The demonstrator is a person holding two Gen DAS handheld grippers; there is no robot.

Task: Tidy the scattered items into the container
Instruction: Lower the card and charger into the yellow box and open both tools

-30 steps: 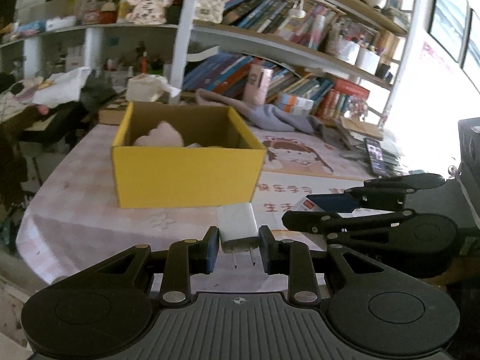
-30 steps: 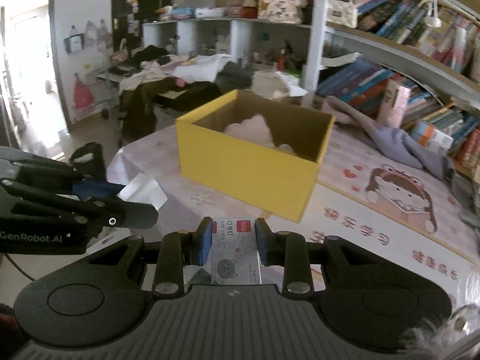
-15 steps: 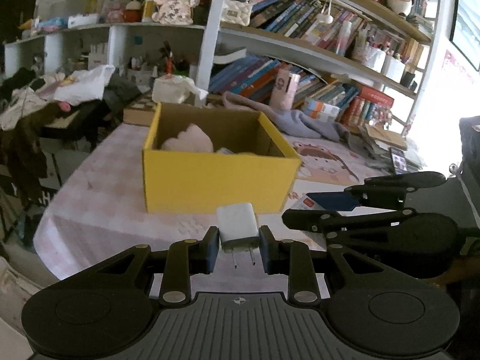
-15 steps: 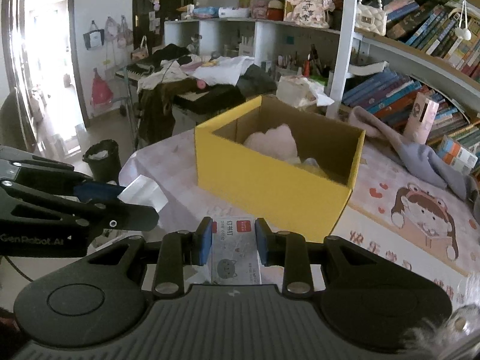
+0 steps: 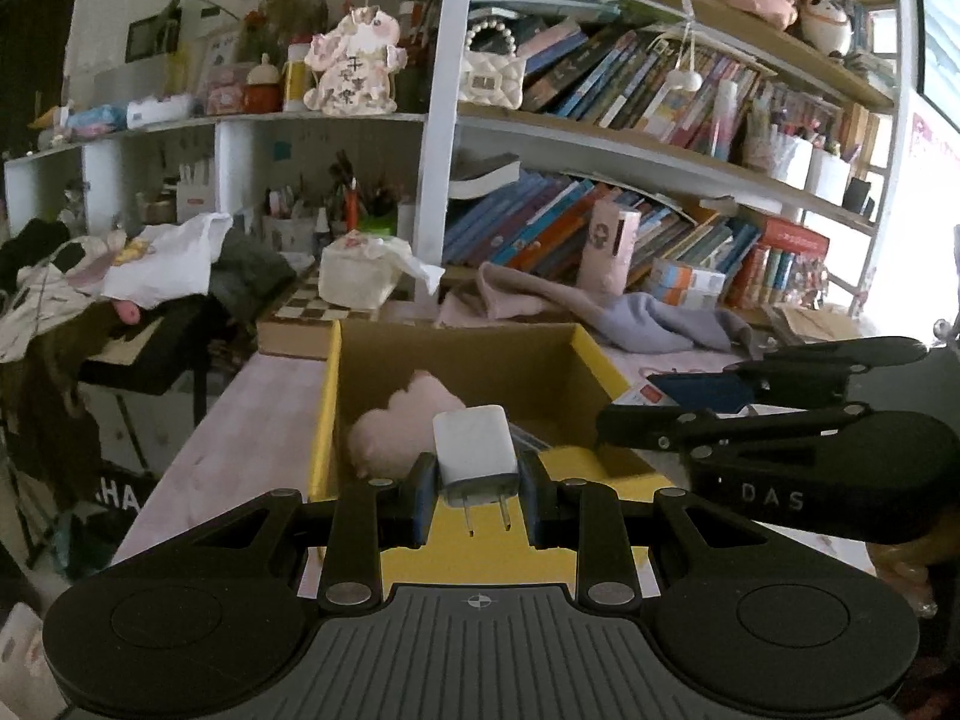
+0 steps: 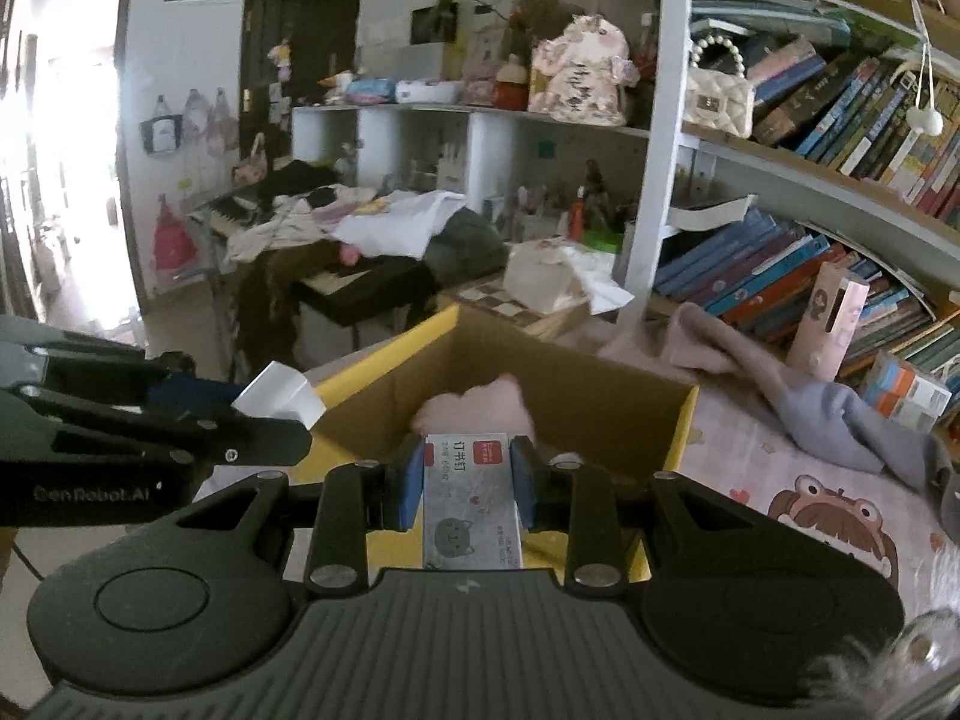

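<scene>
My left gripper [image 5: 477,495] is shut on a white plug charger [image 5: 474,456], prongs pointing back at the camera, held over the near rim of the yellow cardboard box [image 5: 321,420]. My right gripper [image 6: 461,480] is shut on a small grey staple box [image 6: 469,498] with a red label, also above the yellow box [image 6: 684,426] at its near edge. A pink plush item [image 5: 408,420] lies inside the box [image 6: 474,405]. Each gripper shows in the other's view: the right one [image 5: 690,402] to the right, the left one [image 6: 276,414] to the left with the white charger [image 6: 276,399].
The box stands on a table with a pink patterned cloth [image 6: 780,468]. A grey-pink garment [image 5: 630,312] lies behind the box, next to a tissue box [image 5: 360,276]. Crowded bookshelves [image 5: 660,120] rise behind, and a cluttered side desk [image 6: 360,252] stands to the left.
Both grippers have moved forward and a little up with their items, from in front of the yellow box to over its near rim. The box's inside now shows from above.
</scene>
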